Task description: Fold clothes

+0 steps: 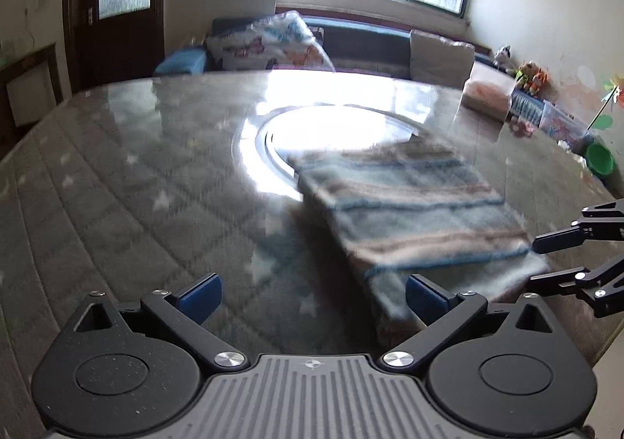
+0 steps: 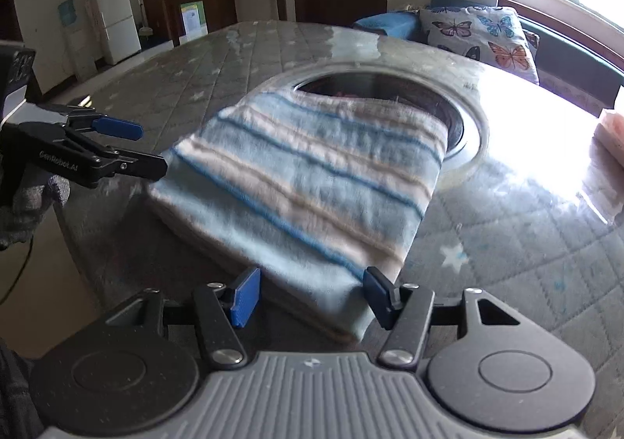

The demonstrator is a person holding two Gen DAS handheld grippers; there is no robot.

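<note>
Your striped garment (image 2: 308,185) lies folded in a thick rectangle on the table (image 2: 526,244). Your left gripper (image 1: 314,296) and right gripper (image 2: 310,296) both stand apart, holding nothing.

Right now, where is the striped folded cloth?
The striped folded cloth lies on the table, its far end over the round inset, between both open claws.

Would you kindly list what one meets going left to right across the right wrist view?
Left gripper → folded blue-and-beige striped cloth → round metal-rimmed table recess → butterfly-print cushion.
</note>
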